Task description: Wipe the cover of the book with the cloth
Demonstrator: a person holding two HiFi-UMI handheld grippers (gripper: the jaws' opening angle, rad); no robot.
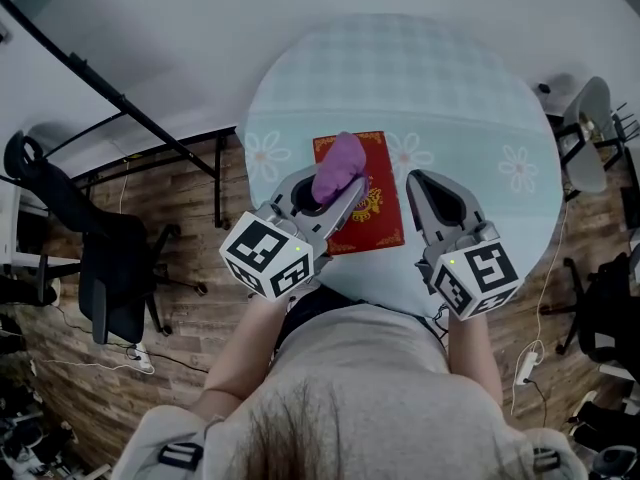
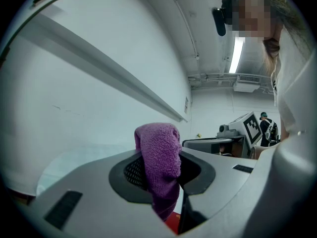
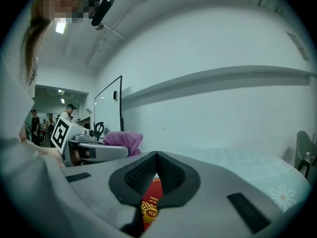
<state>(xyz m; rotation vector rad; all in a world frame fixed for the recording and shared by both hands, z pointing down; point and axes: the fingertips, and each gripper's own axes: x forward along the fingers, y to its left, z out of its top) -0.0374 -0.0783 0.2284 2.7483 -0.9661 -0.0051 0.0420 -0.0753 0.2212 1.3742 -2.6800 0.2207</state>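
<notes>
Table: 1 book, 1 cloth in L claw; R claw closed.

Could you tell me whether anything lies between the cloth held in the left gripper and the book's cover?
Nothing visible does. The purple cloth, clamped in the left gripper, hangs directly over the red book, and the visible part of the cover is bare. The right gripper sits shut just off the book's right edge, clear of the cover.

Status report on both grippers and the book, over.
Left gripper shut on purple cloth, over red book. Right gripper shut, empty, at book's right edge. Book flat on table, nothing blocking.
</notes>
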